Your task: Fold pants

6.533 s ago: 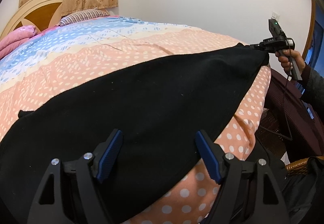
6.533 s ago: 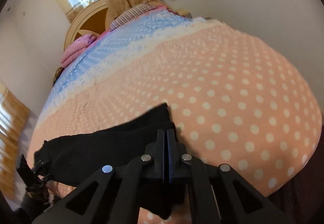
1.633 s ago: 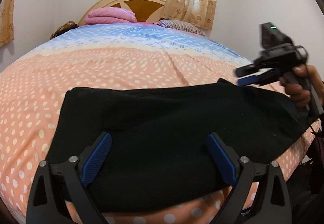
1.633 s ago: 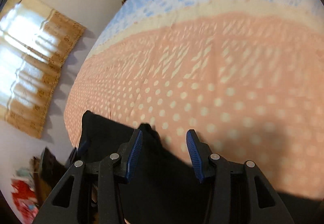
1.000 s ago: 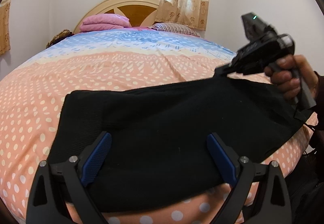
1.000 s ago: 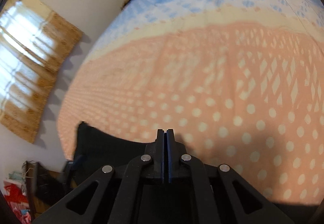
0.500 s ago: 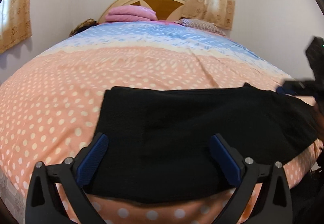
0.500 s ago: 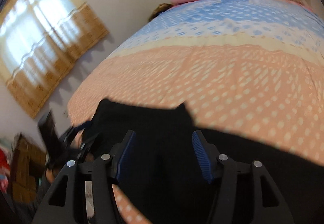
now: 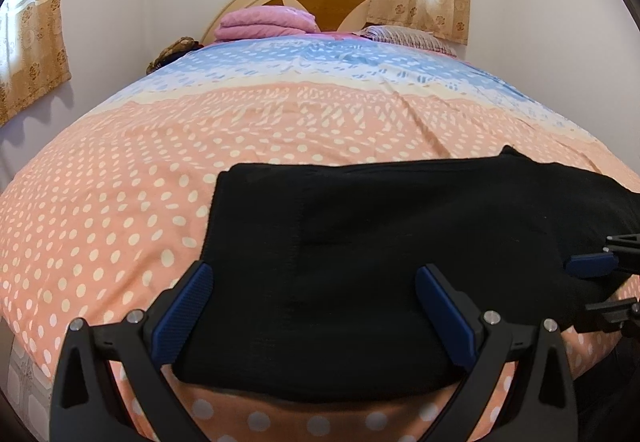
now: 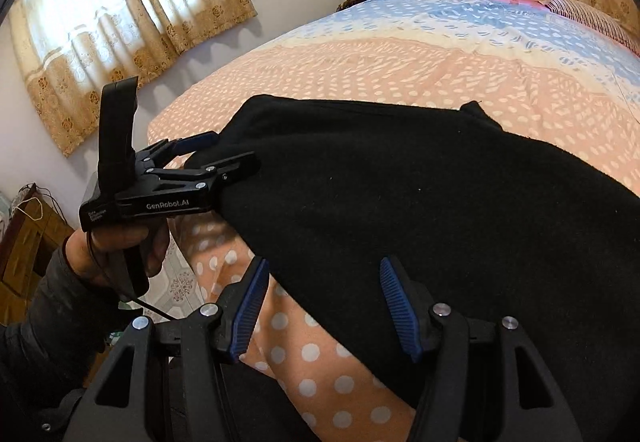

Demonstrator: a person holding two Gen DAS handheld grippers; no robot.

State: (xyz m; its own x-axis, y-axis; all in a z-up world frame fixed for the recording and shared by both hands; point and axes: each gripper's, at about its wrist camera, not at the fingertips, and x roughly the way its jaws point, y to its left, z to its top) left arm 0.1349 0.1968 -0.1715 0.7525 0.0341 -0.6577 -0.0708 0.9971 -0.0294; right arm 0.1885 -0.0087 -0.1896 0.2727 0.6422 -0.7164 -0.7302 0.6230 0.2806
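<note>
Left gripper (image 9: 316, 308) is spread wide over the near left part of the black pants (image 9: 400, 242), clasping nothing. The pants lie flat across the near edge of the polka-dot bed (image 9: 120, 202). Right gripper (image 10: 322, 306) is likewise parted over the pants' near right edge, empty.
</note>
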